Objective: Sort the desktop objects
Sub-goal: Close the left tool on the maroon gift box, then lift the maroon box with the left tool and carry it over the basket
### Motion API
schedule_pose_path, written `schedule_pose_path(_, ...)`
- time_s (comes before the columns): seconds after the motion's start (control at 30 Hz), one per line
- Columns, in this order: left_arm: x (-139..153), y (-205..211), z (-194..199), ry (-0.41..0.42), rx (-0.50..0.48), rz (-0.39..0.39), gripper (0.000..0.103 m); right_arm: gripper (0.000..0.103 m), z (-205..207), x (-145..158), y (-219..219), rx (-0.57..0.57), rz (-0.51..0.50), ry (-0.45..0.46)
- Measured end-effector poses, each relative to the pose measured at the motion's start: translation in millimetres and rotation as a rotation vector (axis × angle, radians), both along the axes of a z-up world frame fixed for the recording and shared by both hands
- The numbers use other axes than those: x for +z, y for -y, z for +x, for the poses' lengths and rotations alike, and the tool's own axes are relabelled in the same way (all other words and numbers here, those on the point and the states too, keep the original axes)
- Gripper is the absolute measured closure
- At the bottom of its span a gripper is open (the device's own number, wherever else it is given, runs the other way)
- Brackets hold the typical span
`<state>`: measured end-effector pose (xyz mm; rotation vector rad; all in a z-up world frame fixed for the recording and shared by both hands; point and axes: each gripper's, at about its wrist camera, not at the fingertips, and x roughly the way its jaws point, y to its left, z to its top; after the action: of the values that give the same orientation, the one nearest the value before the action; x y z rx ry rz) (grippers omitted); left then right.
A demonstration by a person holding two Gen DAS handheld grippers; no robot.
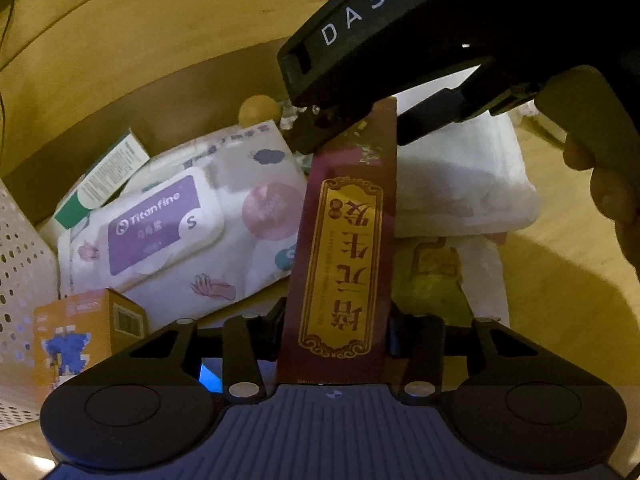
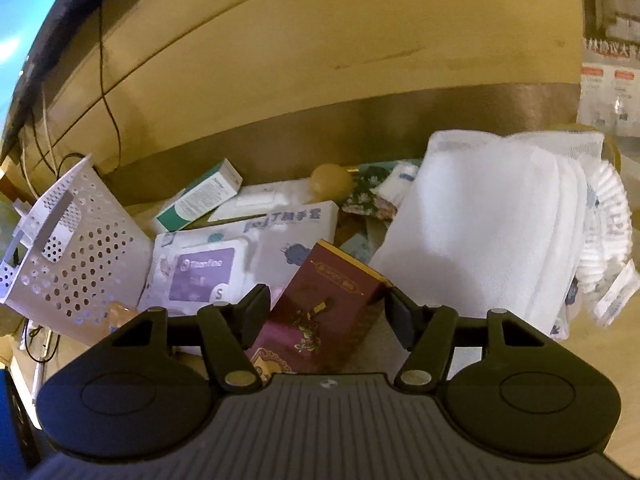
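A long maroon box [image 1: 340,264] with a gold label sticks forward between the fingers of my left gripper [image 1: 336,336], which is shut on its near end. In the left wrist view my right gripper [image 1: 352,132] comes in from the upper right, its fingers on either side of the box's far end. In the right wrist view the same maroon box [image 2: 320,304] lies between the fingers of my right gripper [image 2: 326,312], the right finger touching its edge, the left finger [image 2: 256,308] close beside it.
A wet-wipes pack with a purple lid [image 1: 160,228] [image 2: 200,272], a green-white carton [image 2: 200,196], an orange toy box [image 1: 80,340], a white perforated basket [image 2: 68,248], folded white towels [image 2: 500,220] and a yellowish ball [image 2: 330,182] crowd the wooden desk against the wall.
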<state>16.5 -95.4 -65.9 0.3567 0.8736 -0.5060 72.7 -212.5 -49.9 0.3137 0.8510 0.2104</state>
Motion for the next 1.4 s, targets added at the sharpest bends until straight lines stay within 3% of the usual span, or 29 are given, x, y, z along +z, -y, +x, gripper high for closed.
schedule_pose_path(0.1,9.2,0.1,-1.7,0.014,-0.008,-0.004,0.059,0.038,-1.4,9.1,1.1,0.008,0.01,0.021)
schedule_pose_path(0.13,12.9,0.0,-1.9,0.018,-0.011,-0.008,0.06,0.044,-1.6,13.0,1.3,0.012,0.014,0.03)
schedule_pose_path(0.17,17.2,-1.1,-1.8,0.024,-0.006,-0.017,0.06,0.072,-1.3,17.1,0.9,0.011,0.001,0.036)
schedule_pose_path(0.23,25.9,-5.2,1.1,0.049,0.023,-0.02,0.059,0.103,2.7,21.4,-0.7,0.031,-0.028,0.022)
schedule_pose_path(0.3,27.6,-7.1,6.1,0.042,0.01,-0.005,0.06,0.101,10.3,17.8,-1.9,0.023,-0.049,-0.058)
schedule_pose_path(0.37,22.4,-7.3,10.0,0.032,-0.001,0.019,0.058,0.085,11.6,12.1,5.5,-0.015,0.018,-0.097)
schedule_pose_path(0.4,20.5,-6.4,8.4,0.042,-0.003,0.031,0.057,0.073,10.5,9.3,8.9,-0.045,0.047,-0.106)
schedule_pose_path(0.43,19.5,-3.8,7.2,0.051,-0.002,0.041,0.056,0.043,8.9,7.3,10.6,-0.078,0.061,-0.106)
schedule_pose_path(0.47,19.3,-1.8,4.6,0.058,0.001,0.047,0.056,0.027,8.1,6.2,10.1,-0.092,0.062,-0.104)
schedule_pose_path(0.67,9.7,-6.0,3.0,0.034,0.0,0.033,0.05,0.028,22.5,-1.5,-5.9,-0.058,0.075,-0.169)
schedule_pose_path(0.8,-1.5,-9.8,4.5,-0.002,0.017,0.041,0.057,0.029,38.6,-13.8,-15.2,-0.045,0.014,-0.25)
schedule_pose_path(0.97,-6.7,-17.1,6.7,-0.019,0.025,0.016,0.055,0.028,40.5,-27.4,-13.6,-0.022,0.072,-0.288)
schedule_pose_path(1.2,-12.1,-21.7,14.0,-0.009,0.038,0.006,0.044,0.028,51.6,-39.3,-30.0,0.044,0.032,-0.27)
schedule_pose_path(1.3,-12.5,-20.7,15.1,-0.006,0.038,0.005,0.045,0.031,52.6,-48.7,-30.3,0.052,0.036,-0.259)
schedule_pose_path(1.33,-12.4,-20.8,15.1,-0.01,0.033,-0.006,0.053,0.032,51.3,-49.1,-29.0,0.05,0.043,-0.249)
schedule_pose_path(1.4,-11.2,-19.9,12.5,-0.008,0.033,-0.013,0.053,0.033,46.8,-46.4,-27.1,0.051,0.054,-0.228)
